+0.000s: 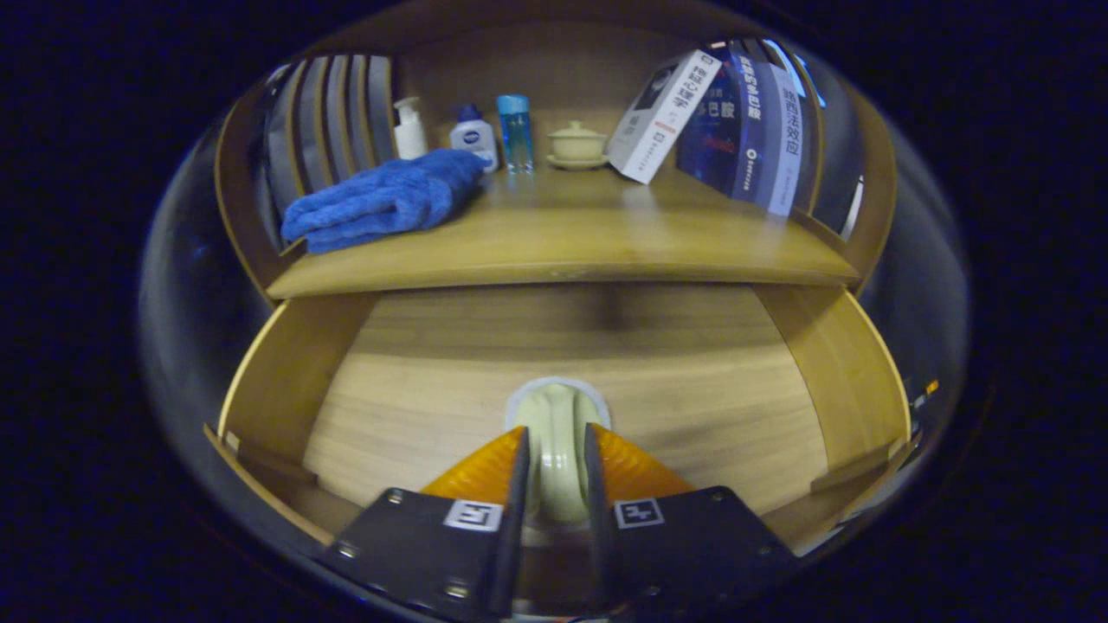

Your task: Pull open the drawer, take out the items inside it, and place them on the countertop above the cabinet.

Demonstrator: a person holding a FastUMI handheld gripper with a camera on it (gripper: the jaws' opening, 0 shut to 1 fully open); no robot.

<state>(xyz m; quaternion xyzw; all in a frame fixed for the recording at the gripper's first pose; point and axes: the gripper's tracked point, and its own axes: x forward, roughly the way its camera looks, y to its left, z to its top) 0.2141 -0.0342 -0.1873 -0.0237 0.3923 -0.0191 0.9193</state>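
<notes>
gripper view: wooden drawer (286, 381) stands pulled open, its pale plank floor bare apart from one pale cream glossy ceramic piece (558, 433), rounded, resting on a light rim or saucer; exact kind hard to tell. gripper (557, 472) is lowered into the drawer, angled down and forward, its two fingers close against either side of the cream piece, apparently clamped on it; piece looks low, touching or barely off the drawer floor, cannot tell which. wooden countertop (563, 251) lies beyond and above the fingers, at the drawer's back edge. on it: folded blue terry towel (381, 201) to the left, behind it a white pump bottle (409, 130), a small white bottle with a blue cap (473, 137), a clear blue-capped bottle (515, 131), a cream lidded cup on a saucer (576, 144), and leaning books (718, 121) to the right. judgement: opening step done; which countertop things came from the drawer is not knowable. left: lift the cream piece, carry it up onto the free middle of the countertop, release.
</notes>
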